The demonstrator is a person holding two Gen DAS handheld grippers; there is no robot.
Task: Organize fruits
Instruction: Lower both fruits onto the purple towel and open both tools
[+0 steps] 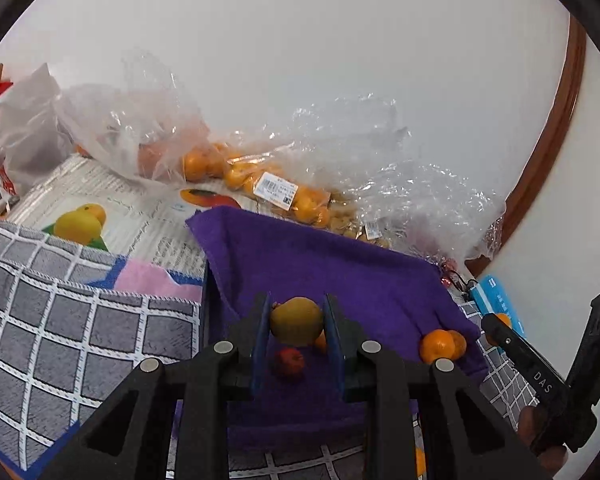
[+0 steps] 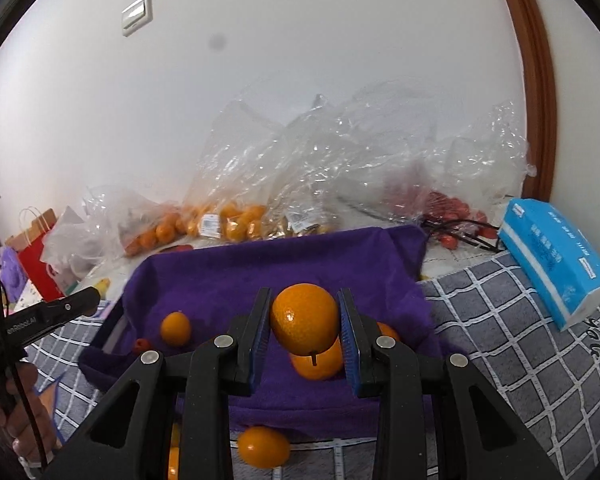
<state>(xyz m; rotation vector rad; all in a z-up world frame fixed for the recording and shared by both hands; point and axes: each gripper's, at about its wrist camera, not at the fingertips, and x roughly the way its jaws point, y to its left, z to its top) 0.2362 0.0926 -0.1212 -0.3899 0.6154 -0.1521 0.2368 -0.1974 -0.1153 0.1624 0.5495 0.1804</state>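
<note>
My left gripper (image 1: 296,320) is shut on a yellow-green fruit (image 1: 295,320), held above a purple cloth (image 1: 340,264) that lines a tray. Below it on the cloth lie a small red fruit (image 1: 289,362) and two oranges (image 1: 442,345). My right gripper (image 2: 305,320) is shut on an orange (image 2: 304,318) over the same purple cloth (image 2: 284,268). Another orange (image 2: 318,360) sits on the cloth right under it, one more orange (image 2: 175,328) lies to the left beside a red fruit (image 2: 141,346). An orange (image 2: 263,446) rests on the checked mat in front of the tray.
Clear plastic bags of oranges (image 1: 204,164) and red fruit (image 2: 452,208) line the wall behind the tray. A blue tissue pack (image 2: 556,256) lies at the right on the grey checked mat (image 1: 60,320). Newspaper (image 1: 112,200) and paper bags (image 2: 36,232) are at the left.
</note>
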